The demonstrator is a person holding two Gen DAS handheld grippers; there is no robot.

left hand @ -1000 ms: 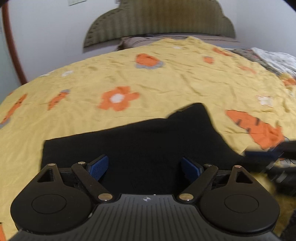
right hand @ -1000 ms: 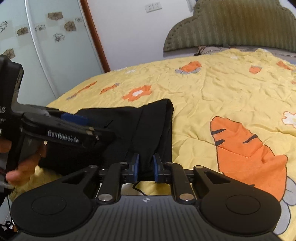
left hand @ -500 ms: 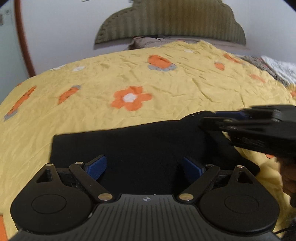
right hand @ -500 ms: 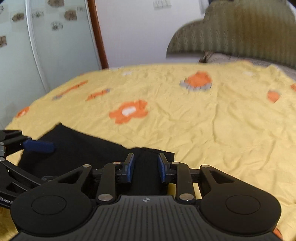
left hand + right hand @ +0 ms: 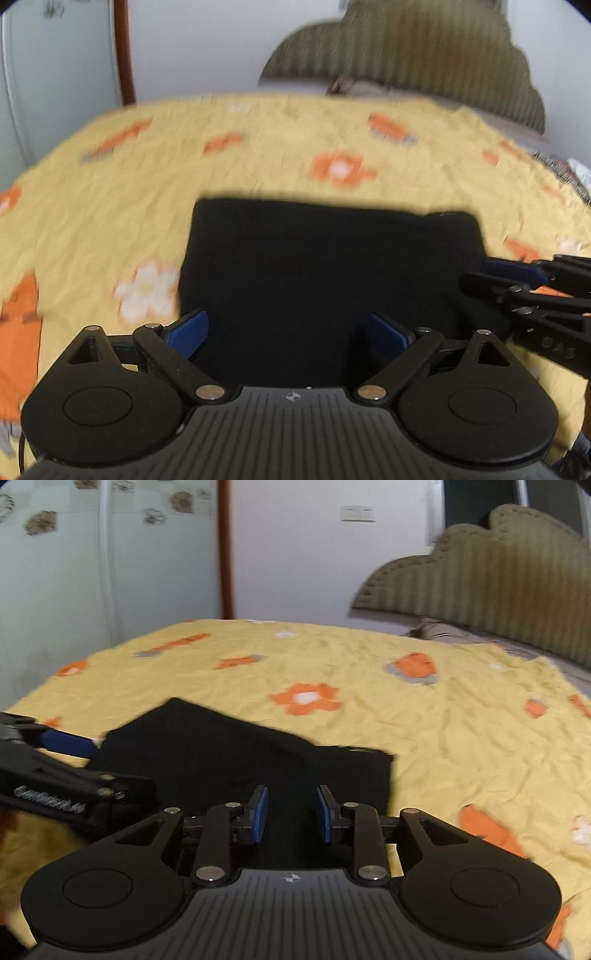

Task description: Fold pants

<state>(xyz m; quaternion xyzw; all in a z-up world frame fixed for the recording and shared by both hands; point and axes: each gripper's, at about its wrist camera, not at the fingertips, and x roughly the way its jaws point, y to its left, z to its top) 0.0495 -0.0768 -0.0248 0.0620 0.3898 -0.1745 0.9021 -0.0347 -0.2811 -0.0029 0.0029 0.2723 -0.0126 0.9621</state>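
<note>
Yellow bedspread [image 5: 424, 738] with orange flowers, white wall and padded headboard [image 5: 498, 572] behind. Black pants [image 5: 325, 273] lay folded flat on it. Left gripper [image 5: 291, 330] spread wide, just been opening, holding nothing; right gripper [image 5: 291, 814] narrowly parted, gripping nothing.

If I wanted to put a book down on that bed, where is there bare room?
Free: the yellow flowered bedspread between the folded black pants and the padded olive headboard, and the stretch right of the pants. Crowded: the near edge, where the left tool and right tool hover over the pants.
</note>
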